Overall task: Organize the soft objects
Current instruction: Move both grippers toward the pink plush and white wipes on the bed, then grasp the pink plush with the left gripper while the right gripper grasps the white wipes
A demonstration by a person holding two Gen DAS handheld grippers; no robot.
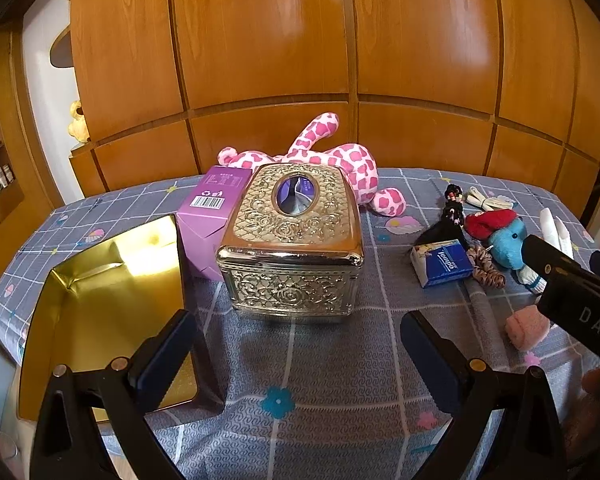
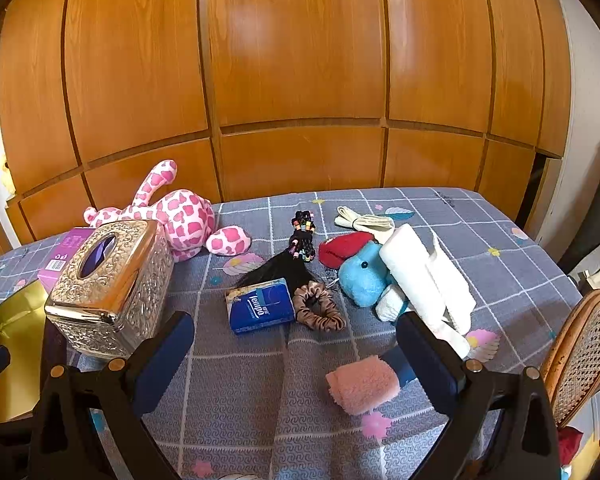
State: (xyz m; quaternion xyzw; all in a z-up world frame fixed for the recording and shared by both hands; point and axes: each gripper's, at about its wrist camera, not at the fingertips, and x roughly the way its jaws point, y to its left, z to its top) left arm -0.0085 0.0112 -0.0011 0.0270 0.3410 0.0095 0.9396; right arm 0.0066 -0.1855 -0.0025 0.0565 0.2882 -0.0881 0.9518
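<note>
Left wrist view is showing me my left tool (image 1: 296, 344) hovering with its jaws spread wide and gripping nothing, above the grey checked cloth of the counter (image 1: 320, 380). Straight ahead of it, an ornate metal tissue box (image 1: 290, 240) is standing upright, with a purple carton (image 1: 210, 216) touching its left side and a pink spotted plush (image 1: 340, 160) lying behind both. At the counter's left edge, a gold tin (image 1: 100, 308) is sitting open, showing its shiny inside. My right tool is reaching in from the right side of this view as a dark bar.

Through the right wrist view, I am seeing my right tool (image 2: 296, 344) also released, jaws wide apart and empty. A rolled pink cloth (image 2: 362, 384) is lying between them, nearer the right finger; I cannot tell whether it is touching. Further out, a blue tissue pack (image 2: 260, 310) is resting just beside a brown scrunchie (image 2: 318, 308), with a black hairpiece with coloured beads (image 2: 296, 252) behind them. To the right, a blue plush with a red hat (image 2: 358, 270) is lying against a white rolled towel (image 2: 424, 280), and a bundle of cream ribbon (image 2: 364, 220) is sitting behind that. A wicker chair (image 2: 584, 344) is standing off the counter's right side.
</note>
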